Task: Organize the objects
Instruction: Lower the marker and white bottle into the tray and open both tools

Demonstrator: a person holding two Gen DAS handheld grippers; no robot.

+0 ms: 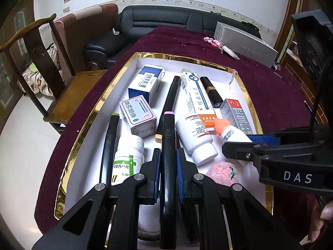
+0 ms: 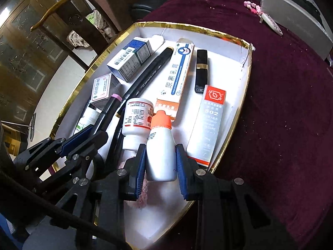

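Left wrist view: the left gripper (image 1: pixel 168 162) is clamped on a black pen (image 1: pixel 167 166) above the gold-rimmed tray (image 1: pixel 87 120). Right wrist view: the right gripper (image 2: pixel 160 162) is clenched around an orange-capped bottle (image 2: pixel 160 148) over the same tray; placing appears in hand, so lowering into free gaps before release is called for.

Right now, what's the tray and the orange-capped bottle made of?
Tray: looks like white cardboard with a glossy gold foil rim; a far corner is torn and creased like paper. Orange-capped bottle: likely plastic, smooth semi-matte white body with printed code, held between the right gripper pads.
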